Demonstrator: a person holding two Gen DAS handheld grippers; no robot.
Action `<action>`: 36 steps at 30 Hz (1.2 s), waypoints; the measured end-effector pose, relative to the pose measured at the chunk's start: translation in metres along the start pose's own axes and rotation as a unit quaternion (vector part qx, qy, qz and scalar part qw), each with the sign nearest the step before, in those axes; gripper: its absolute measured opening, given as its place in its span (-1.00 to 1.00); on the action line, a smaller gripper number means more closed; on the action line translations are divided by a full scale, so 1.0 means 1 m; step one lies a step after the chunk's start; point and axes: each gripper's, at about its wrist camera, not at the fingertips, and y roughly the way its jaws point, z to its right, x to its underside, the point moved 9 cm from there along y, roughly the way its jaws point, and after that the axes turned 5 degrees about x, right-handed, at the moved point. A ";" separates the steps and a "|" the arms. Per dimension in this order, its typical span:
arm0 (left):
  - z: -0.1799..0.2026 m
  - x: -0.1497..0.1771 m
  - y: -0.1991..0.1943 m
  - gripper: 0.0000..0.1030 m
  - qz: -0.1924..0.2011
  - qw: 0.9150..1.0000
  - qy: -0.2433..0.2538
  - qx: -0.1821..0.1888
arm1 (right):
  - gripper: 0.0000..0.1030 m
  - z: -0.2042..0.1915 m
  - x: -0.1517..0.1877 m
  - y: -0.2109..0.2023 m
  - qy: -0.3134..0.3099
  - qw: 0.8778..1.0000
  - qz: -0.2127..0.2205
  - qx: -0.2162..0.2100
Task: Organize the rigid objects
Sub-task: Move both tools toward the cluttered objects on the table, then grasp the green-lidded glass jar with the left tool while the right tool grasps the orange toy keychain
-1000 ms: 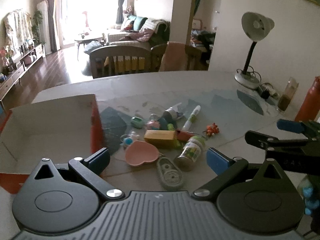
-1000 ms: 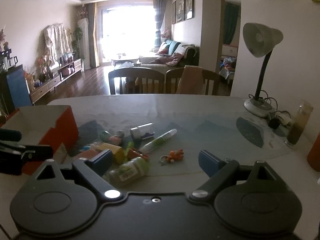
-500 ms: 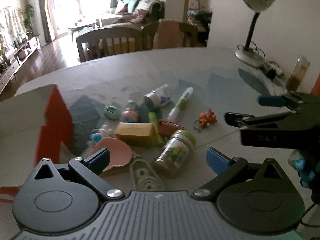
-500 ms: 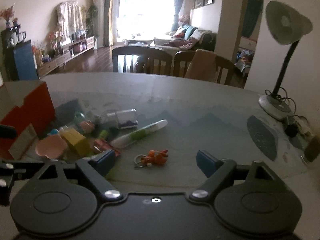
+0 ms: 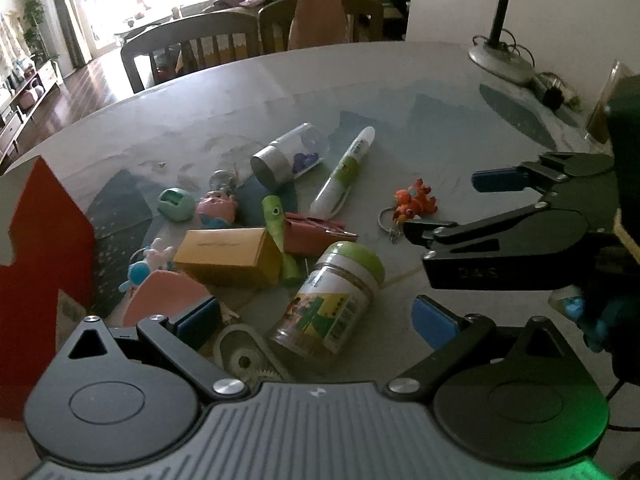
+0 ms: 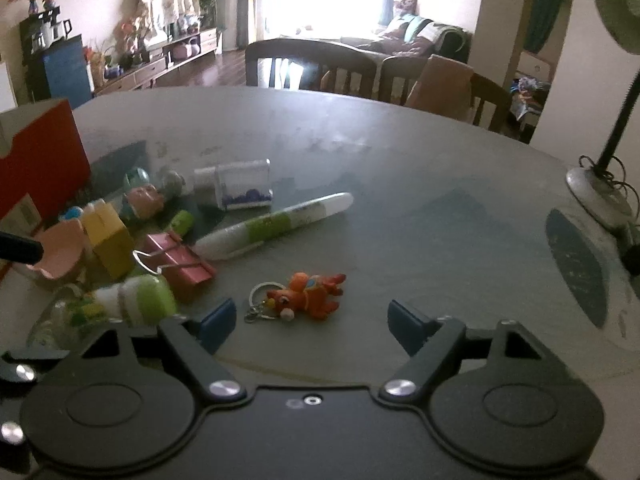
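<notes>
Two grippers, left gripper [image 5: 316, 316] and right gripper [image 6: 308, 322], fingers apart, the right's closing, flank one orange keychain [image 6: 306, 294] and one green-lidded jar [image 5: 332, 296] on the surface [image 6: 400, 184].

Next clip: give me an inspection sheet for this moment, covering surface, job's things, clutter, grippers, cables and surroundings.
Surface: grey round table, dark patches on it.
Job's things: jar lying on its side, yellow box, white tube, pink clip, orange keyring toy lying apart from the pile; red cardboard box at the left.
Clutter: glass by the lamp base.
Grippers: left gripper open over the jar; right gripper open, jaws just been closing, the keyring toy in front of them, untouched.
Cables: cords around the lamp base.
Surroundings: chairs, sofa, bright window.
</notes>
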 end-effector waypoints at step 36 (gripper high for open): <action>0.010 0.002 0.028 -0.12 -0.049 0.999 0.011 0.005 | -0.52 -0.008 -0.003 0.016 -0.015 0.999 0.007 -0.038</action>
